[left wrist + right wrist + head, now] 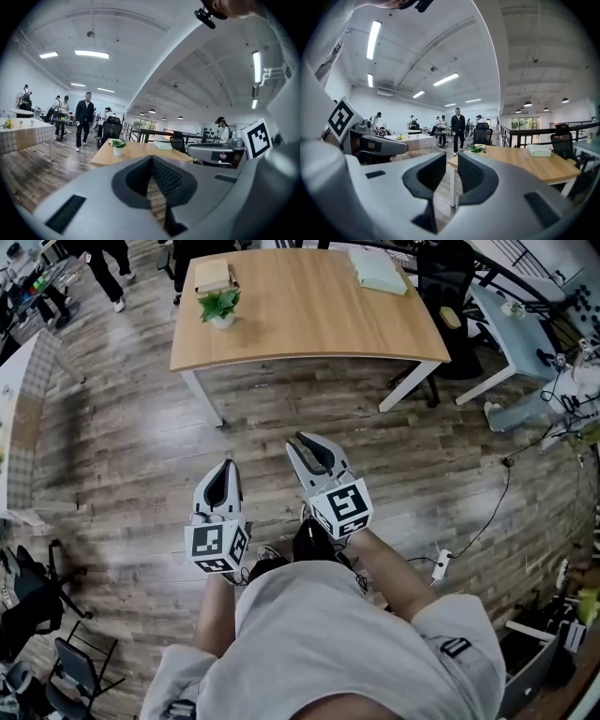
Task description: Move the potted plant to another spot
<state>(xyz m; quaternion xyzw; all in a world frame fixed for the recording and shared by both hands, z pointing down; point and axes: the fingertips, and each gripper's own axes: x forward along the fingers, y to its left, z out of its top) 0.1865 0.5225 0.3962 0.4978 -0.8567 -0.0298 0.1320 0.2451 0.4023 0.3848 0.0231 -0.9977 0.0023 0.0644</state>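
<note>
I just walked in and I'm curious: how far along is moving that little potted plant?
Done: nothing yet. The potted plant sits untouched near the far left corner of the wooden table. In hand: nothing; the left tool is shut and empty, the right tool slightly open and empty, both held over the floor short of the table. Left: walk up, grasp the plant, carry it to another spot.

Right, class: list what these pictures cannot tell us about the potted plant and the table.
Potted plant: right gripper view, pot hidden behind the fingers of the right gripper.
Tan item beside it: head view, too small to tell book from box.
Table: head view, far legs hidden under its top.
</note>
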